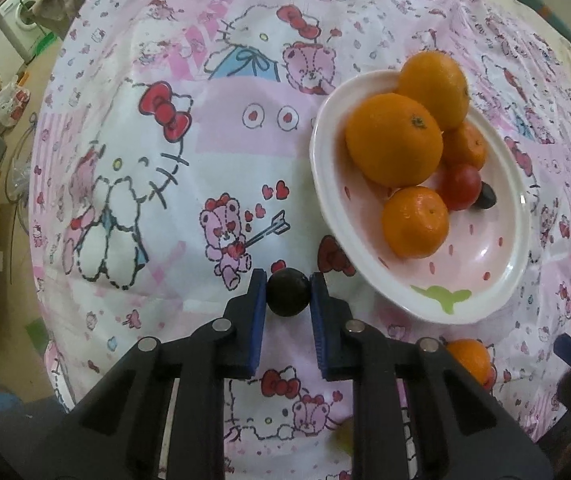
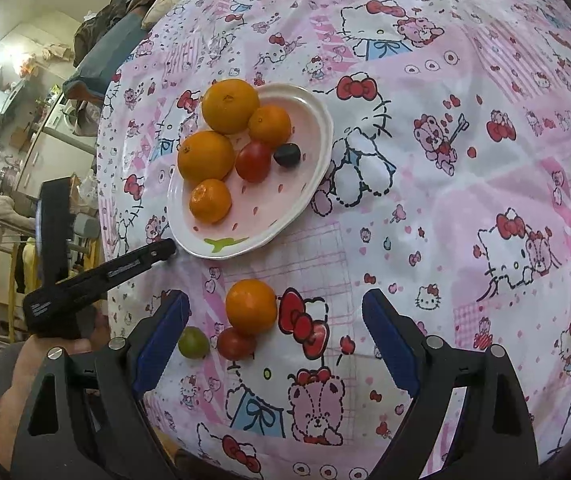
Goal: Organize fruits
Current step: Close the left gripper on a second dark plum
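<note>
My left gripper (image 1: 288, 292) is shut on a dark grape (image 1: 288, 293), held above the cloth just left of the white plate (image 1: 327, 200). The plate holds several oranges (image 1: 394, 139), a red tomato (image 1: 460, 187) and another dark grape (image 1: 487, 197). In the right wrist view the same plate (image 2: 317, 160) holds the oranges (image 2: 205, 156), tomato (image 2: 253, 161) and dark grape (image 2: 287, 155). My right gripper (image 2: 275, 320) is open and empty, over a loose orange (image 2: 251, 306), a red tomato (image 2: 236, 343) and a green fruit (image 2: 193, 343) on the cloth.
The round table wears a pink Hello Kitty cloth (image 2: 465, 184). The left gripper's body (image 2: 97, 276) and the hand holding it lie at the plate's near-left side. The loose orange (image 1: 471, 362) shows behind the left fingers. Furniture and clutter stand beyond the table's left edge.
</note>
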A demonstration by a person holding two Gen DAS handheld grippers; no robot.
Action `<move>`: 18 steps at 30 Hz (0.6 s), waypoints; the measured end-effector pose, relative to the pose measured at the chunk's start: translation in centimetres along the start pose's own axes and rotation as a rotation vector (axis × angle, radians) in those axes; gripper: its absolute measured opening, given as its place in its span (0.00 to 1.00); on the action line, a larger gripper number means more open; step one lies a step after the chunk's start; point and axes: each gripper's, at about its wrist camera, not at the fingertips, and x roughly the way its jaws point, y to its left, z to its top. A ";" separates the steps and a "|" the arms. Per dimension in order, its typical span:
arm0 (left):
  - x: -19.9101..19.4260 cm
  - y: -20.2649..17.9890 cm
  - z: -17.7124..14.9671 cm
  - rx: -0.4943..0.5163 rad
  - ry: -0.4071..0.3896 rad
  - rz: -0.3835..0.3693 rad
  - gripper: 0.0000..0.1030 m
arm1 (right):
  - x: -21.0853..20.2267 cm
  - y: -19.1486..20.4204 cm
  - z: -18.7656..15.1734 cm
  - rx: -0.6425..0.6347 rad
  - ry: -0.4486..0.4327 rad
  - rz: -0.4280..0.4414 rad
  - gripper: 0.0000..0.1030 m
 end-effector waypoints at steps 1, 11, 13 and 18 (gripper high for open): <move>-0.3 0.0 0.0 -0.001 -0.002 -0.007 0.17 | 0.0 0.0 0.1 -0.002 -0.002 -0.005 0.88; -6.5 -1.4 -1.9 0.096 -0.068 -0.063 0.17 | -0.6 -0.5 0.4 0.003 -0.027 -0.027 0.88; -7.5 -1.4 -2.1 0.104 -0.073 -0.075 0.17 | -0.7 -0.5 0.4 0.007 -0.029 -0.026 0.88; -8.3 -1.0 -2.7 0.109 -0.066 -0.090 0.17 | -0.9 -0.5 0.3 0.001 -0.034 -0.030 0.88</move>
